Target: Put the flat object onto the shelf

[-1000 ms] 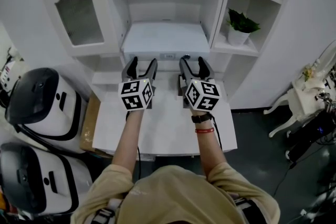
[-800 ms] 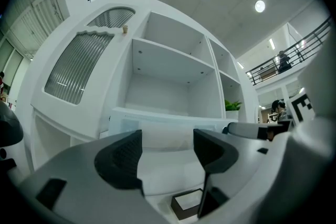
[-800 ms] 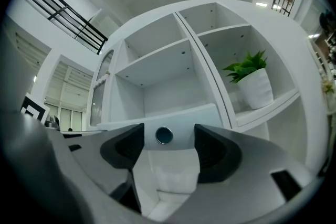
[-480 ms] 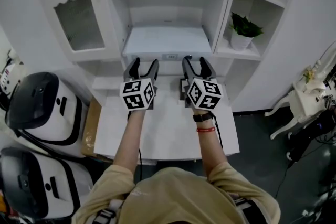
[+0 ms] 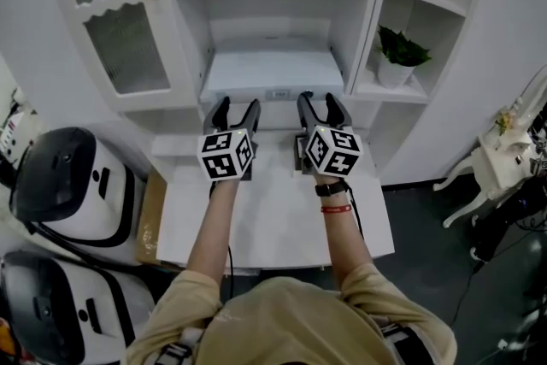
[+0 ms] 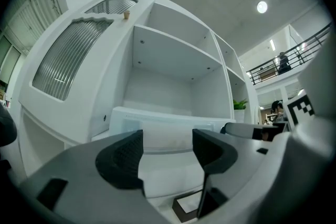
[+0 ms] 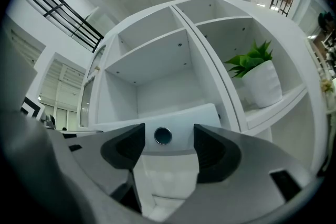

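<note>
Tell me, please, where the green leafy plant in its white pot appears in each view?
Head view: green leafy plant in its white pot, upper right, in the right-hand compartment.
Left gripper view: only a small green sliver, right of centre.
Right gripper view: large, at right, on its shelf.
Shared landmark: the flat white box in the middle compartment, left of the plant in every view.

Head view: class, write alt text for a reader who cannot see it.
A person holds the left tool and the right tool side by side, jaws apart and empty, aimed at a flat white box lying in a white shelf unit. A potted plant stands in the compartment to the right; a white table lies below the tools.
</note>
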### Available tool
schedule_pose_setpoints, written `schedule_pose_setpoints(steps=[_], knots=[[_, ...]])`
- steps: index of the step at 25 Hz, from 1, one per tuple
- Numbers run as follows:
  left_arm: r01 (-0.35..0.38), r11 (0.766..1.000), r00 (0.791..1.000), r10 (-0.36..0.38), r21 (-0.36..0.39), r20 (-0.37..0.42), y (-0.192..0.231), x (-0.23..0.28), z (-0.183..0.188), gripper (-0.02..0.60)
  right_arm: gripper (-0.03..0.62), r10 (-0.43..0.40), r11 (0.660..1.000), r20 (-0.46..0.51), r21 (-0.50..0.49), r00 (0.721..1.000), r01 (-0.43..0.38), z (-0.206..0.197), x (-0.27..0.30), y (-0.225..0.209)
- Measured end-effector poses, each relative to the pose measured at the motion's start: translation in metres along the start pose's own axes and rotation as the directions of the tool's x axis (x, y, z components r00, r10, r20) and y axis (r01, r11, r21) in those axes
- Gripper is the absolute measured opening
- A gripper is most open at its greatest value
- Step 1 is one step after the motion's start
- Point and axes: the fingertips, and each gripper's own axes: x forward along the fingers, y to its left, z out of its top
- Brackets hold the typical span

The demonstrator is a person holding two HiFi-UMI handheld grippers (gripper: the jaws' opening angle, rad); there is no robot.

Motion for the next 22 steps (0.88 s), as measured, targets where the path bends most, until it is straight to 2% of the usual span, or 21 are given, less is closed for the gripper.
schedule_pose_setpoints(steps=[13,22], knots=[[0.011,1.000,1.000,-0.011,0.009,-0.028,0.008,0.025,-0.001,0.308,0.299,-0.023,0.999,-0.010,0.027,1.000,0.023,-0.002,0.024,-0.008],[-0.036,0.998,0.999,0.037,0.043,-0.025,0.012,0.032,-0.002,0.308,0.291,-0.035,0.999,-0.012,0.003,0.999,0.035,-0.002,0.026,-0.008]])
